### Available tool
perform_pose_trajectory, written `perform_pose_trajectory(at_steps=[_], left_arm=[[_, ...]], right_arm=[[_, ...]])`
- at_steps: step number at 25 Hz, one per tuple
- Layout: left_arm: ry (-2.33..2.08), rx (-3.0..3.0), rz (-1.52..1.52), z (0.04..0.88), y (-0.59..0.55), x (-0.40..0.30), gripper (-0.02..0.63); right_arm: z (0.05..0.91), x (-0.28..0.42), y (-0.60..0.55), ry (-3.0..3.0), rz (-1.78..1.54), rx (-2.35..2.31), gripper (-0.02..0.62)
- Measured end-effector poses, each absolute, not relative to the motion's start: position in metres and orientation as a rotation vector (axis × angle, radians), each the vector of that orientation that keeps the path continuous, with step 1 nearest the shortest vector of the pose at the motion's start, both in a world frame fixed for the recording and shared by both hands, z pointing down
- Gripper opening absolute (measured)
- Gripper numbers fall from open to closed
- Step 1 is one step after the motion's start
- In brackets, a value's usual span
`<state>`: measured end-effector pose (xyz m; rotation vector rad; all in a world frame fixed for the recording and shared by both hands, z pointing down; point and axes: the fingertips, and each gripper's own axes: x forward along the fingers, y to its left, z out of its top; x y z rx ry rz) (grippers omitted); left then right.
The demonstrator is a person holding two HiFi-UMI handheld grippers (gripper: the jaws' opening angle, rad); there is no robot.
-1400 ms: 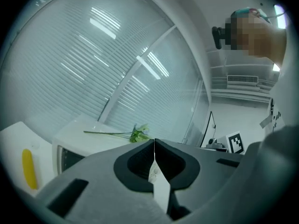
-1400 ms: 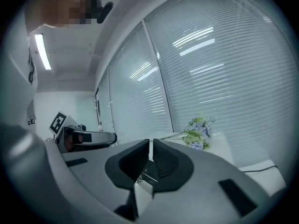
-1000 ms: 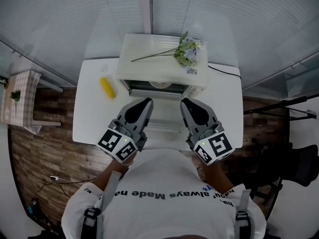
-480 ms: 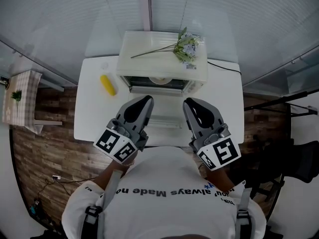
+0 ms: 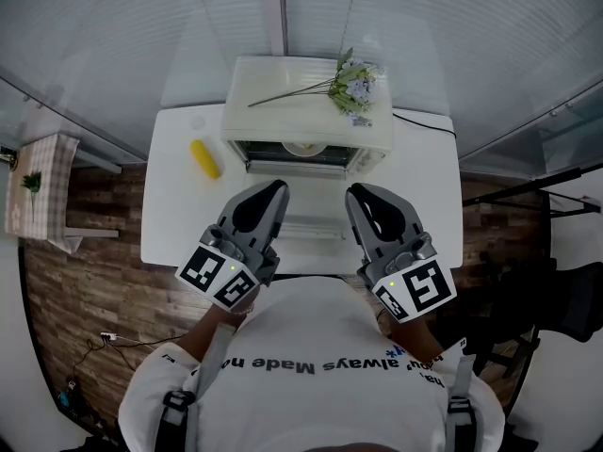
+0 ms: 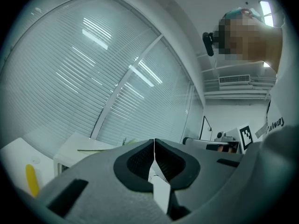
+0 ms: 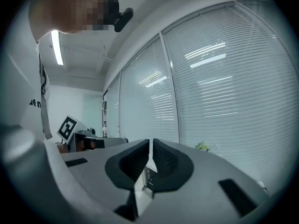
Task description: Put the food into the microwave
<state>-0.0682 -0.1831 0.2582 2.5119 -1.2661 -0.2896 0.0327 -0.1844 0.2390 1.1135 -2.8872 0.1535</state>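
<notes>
A white bench (image 5: 170, 234) stands against slatted window blinds (image 5: 122, 36). Left of the bench is a small checked-cloth table (image 5: 38, 191), right of it a black chair (image 5: 565, 309). Brown wood-plank floor (image 5: 75, 290) lies beneath.

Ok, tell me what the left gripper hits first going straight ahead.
Likely the microwave, near its open front. The left gripper tilts upward, though, so it may clear the top and reach the blinds.

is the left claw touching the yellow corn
Apart. The head view shows bare white table between the left claw and the corn lying beside the microwave.
</notes>
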Motion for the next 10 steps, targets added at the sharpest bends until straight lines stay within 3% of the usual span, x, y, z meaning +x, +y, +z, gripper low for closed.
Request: perform_pose_trajectory(at_steps=[10], left_arm=[[-1.264,2.519,-0.287,0.2549,-0.1777,-0.0690,0.014]], right_arm=[[0.2360,0.0321,-0.1803,-2.883,0.141,1.124,0.028]])
